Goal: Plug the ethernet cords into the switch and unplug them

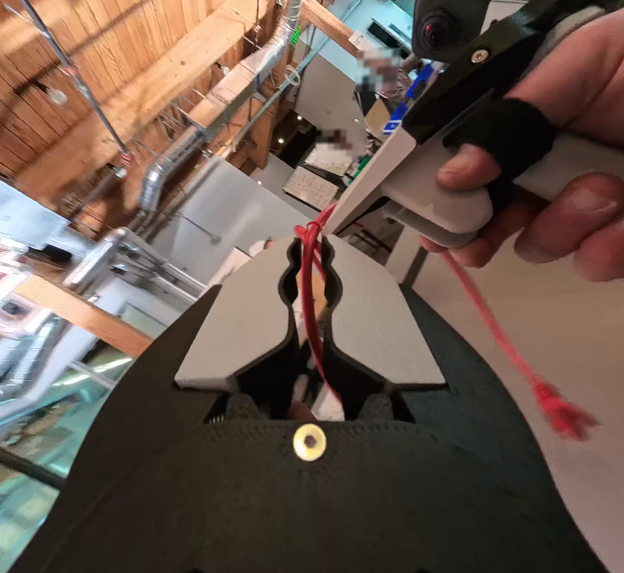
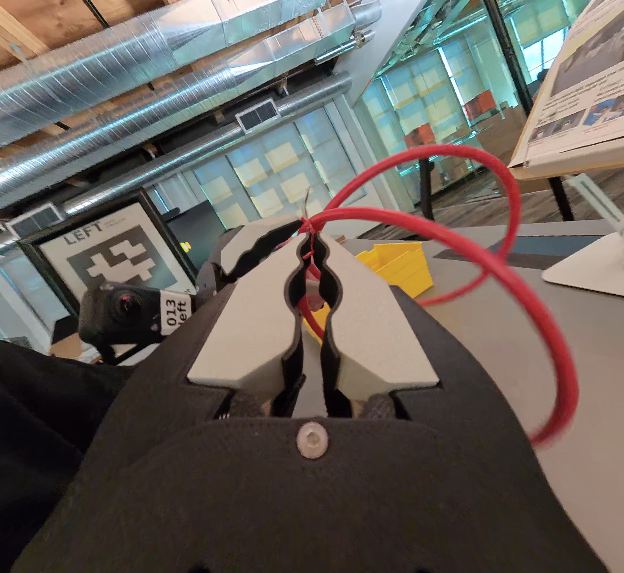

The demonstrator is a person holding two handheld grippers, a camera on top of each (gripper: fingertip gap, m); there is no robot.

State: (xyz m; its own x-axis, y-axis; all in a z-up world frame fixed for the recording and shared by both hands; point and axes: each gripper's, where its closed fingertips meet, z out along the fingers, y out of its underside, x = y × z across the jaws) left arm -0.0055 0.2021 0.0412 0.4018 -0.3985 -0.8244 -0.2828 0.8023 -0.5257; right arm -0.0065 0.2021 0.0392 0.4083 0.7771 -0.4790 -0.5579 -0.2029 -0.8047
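Note:
Both grippers are held up in the air at a red ethernet cord (image 1: 309, 303) that is bundled with a thin red twist tie (image 2: 305, 223). My left gripper (image 1: 310, 242) is shut on the cord, which runs down between its fingers. My right gripper (image 2: 309, 237) is shut on the twist tie at the bundle's knot. The cord loops out to the right in the right wrist view (image 2: 449, 150). Its red plug (image 1: 557, 411) dangles free and blurred. The two grippers meet tip to tip; the right gripper (image 1: 329, 229) shows in the left wrist view and the left gripper (image 2: 290, 225) in the right wrist view. The switch is not in view.
A grey table (image 2: 472, 337) lies below, with a yellow bin (image 2: 398, 266) behind my right gripper. A white stand base (image 2: 587, 273) and a poster board (image 2: 580, 100) are at the right. A person's hand (image 1: 557, 219) holds the right gripper.

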